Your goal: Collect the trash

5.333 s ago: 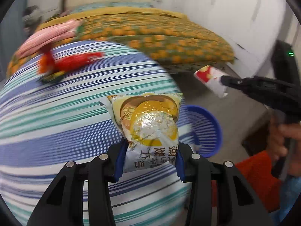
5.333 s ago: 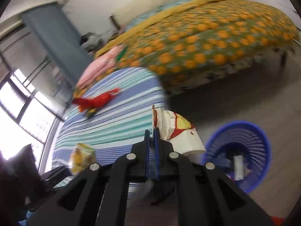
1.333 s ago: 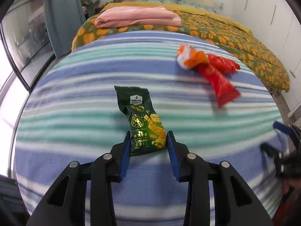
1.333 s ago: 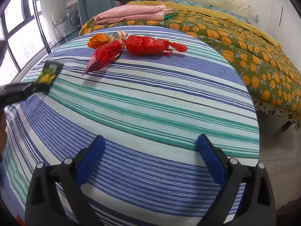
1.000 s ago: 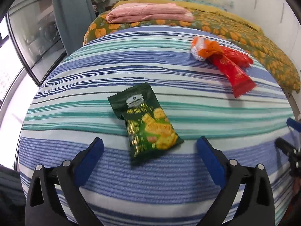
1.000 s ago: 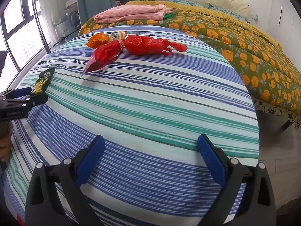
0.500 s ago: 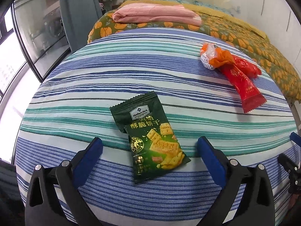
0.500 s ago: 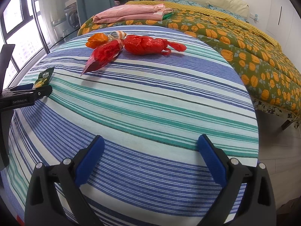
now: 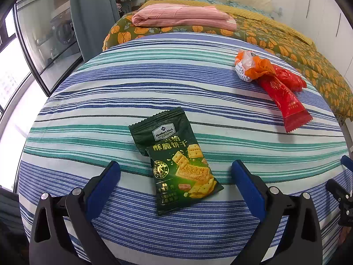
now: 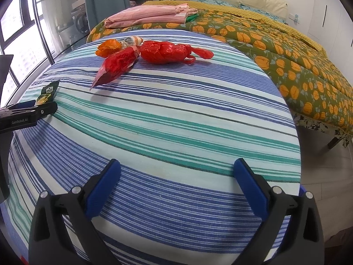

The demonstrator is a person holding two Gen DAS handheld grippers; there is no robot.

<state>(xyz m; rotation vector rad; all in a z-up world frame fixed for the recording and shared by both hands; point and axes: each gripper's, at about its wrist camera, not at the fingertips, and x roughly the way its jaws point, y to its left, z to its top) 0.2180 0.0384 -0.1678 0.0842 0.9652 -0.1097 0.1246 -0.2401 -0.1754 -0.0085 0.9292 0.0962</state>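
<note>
A green cracker packet (image 9: 174, 159) lies flat on the striped cloth (image 9: 110, 84). My left gripper (image 9: 175, 170) is open, with the packet's near half between its wide-spread blue pads and neither pad touching it. Farther right lie a long red wrapper (image 9: 284, 97), an orange wrapper (image 9: 253, 66) and a crumpled red bag (image 9: 289, 79). In the right wrist view my right gripper (image 10: 176, 167) is open and empty over the striped cloth (image 10: 176, 121). The red wrapper (image 10: 119, 66), red bag (image 10: 167, 52) and orange wrapper (image 10: 109, 47) lie far ahead of it. The green packet (image 10: 48, 93) shows at the left, beside the left gripper's finger (image 10: 28, 112).
Beyond the striped surface is a bed with an orange-patterned quilt (image 10: 286, 55) and a folded pink blanket (image 9: 183, 17). Windows and a grey-blue curtain (image 9: 92, 15) stand to the left. Bare floor (image 10: 326, 165) lies to the right. The right gripper's tip (image 9: 344, 190) shows at the left wrist view's right edge.
My left gripper, shut on the green packet 1.3 s ago, has opened and let it go onto the striped cloth. The right gripper stays open and almost still.
</note>
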